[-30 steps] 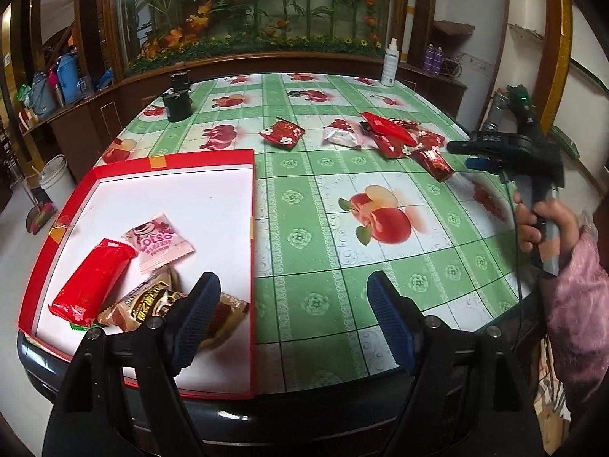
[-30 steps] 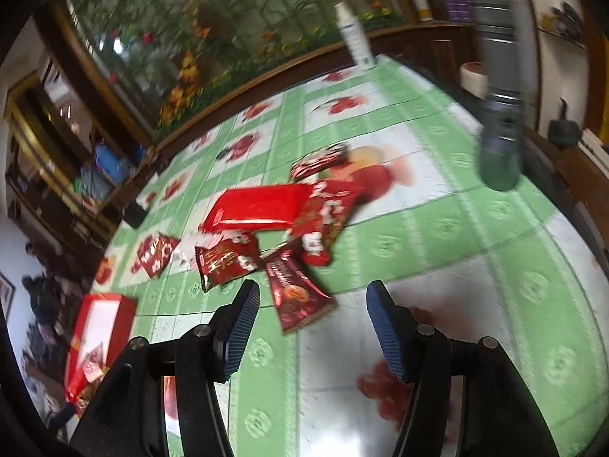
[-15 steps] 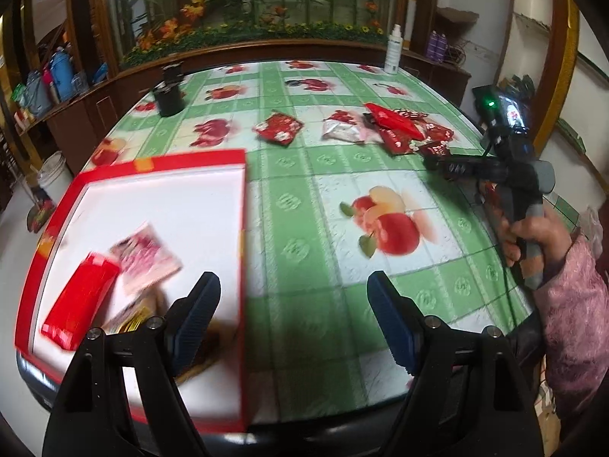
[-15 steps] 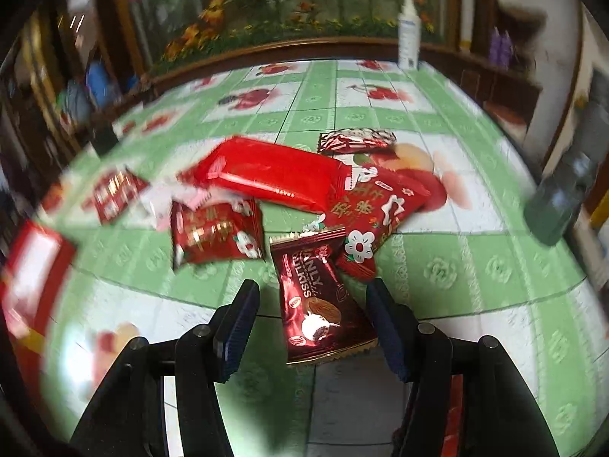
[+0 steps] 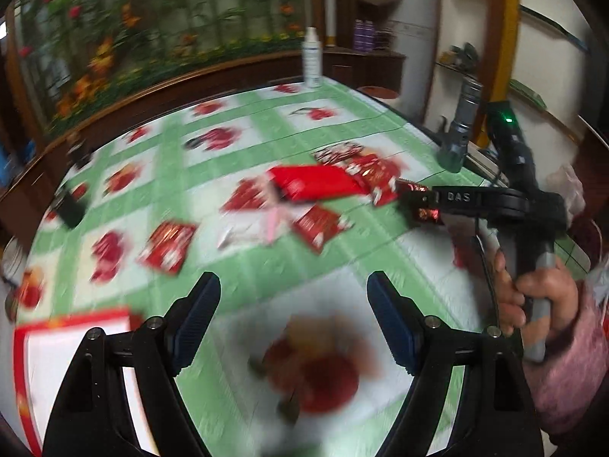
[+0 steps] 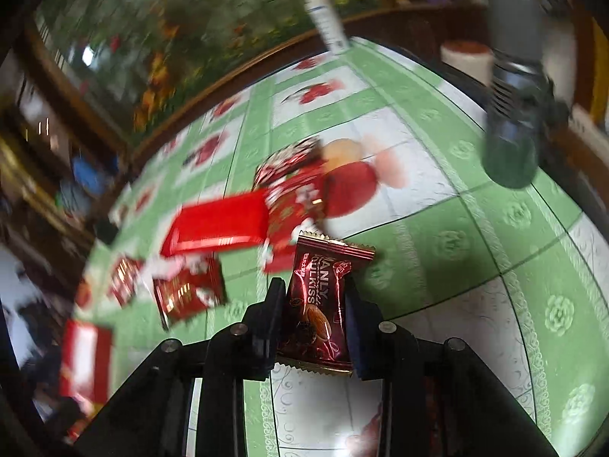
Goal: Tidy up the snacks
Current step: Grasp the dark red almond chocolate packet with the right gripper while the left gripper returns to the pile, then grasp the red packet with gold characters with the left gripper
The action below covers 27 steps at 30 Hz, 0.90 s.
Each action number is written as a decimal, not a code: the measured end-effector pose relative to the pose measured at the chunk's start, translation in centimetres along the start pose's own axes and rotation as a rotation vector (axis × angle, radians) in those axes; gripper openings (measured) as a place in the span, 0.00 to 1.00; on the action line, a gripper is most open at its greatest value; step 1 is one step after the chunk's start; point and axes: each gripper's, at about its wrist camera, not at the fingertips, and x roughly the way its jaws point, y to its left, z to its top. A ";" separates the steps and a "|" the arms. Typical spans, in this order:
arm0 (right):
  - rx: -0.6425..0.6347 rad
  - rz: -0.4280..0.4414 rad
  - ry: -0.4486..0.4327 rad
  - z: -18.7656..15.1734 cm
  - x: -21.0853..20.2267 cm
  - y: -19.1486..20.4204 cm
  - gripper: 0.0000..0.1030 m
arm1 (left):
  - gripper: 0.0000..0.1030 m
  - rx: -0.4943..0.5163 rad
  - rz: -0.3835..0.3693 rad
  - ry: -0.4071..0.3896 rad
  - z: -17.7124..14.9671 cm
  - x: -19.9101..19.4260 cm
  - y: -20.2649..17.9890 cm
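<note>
Low in the right wrist frame's centre, the dark red snack packet (image 6: 318, 304) sits pinched between the right gripper (image 6: 314, 310) jaws, lifted clear of the tablecloth (image 6: 475, 236), likely for carrying to the red tray (image 5: 72, 327) at lower left. Left gripper (image 5: 293, 320) hovers wide apart, holding nothing.
</note>
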 end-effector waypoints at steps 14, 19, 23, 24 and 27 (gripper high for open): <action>0.066 0.030 0.027 0.7 1.1 -0.9 0.30 | 0.77 0.304 -0.118 0.108 4.3 8.5 -3.6; 0.059 0.030 0.029 0.7 1.2 -0.7 0.30 | 0.77 0.366 -0.125 0.143 3.9 10.2 -4.3; 0.047 0.022 0.027 0.6 1.2 -0.4 0.30 | 0.57 0.349 -0.125 0.177 3.7 11.3 -3.9; 0.044 0.021 0.026 0.5 1.2 -0.4 0.30 | 0.52 0.344 -0.115 0.195 3.6 11.8 -3.9; 0.040 0.021 0.026 0.5 1.3 -0.3 0.30 | 0.39 0.268 -0.143 0.206 3.4 12.0 -3.0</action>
